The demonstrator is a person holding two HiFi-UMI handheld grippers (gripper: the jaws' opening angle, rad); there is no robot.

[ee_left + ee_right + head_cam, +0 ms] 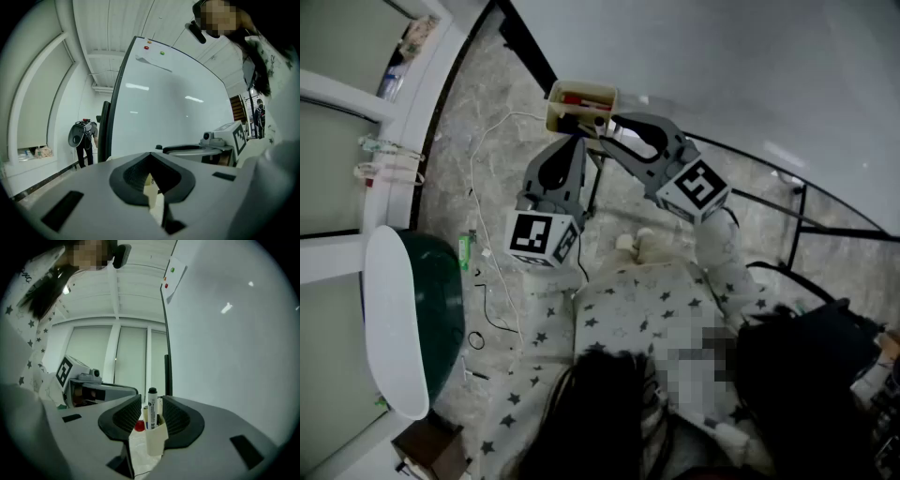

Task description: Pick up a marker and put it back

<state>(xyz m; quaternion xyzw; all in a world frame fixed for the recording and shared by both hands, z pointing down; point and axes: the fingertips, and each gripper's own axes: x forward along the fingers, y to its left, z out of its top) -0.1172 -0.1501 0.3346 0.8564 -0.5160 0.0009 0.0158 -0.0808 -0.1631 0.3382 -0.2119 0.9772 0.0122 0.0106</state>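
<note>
– Marker first: where does it stand?
– Upright in the cream holder at the foot of the whiteboard, black cap up, not yet lifted.
– And the right gripper?
– Its jaws are a narrow way apart, one on each side of the marker, with a little gap on both sides. I judge it is lined up so that a short squeeze takes the barrel above the holder's rim.
– Why is the left gripper so near?
– It sits just left of the right one, at the holder's near edge. Its tips are drawn together. A cream sliver shows through the gap behind them, but nothing seems to be gripped. Probably it is there to steady the holder if needed.
– Anything else in the holder?
– Something red, low on the marker's left.
</note>
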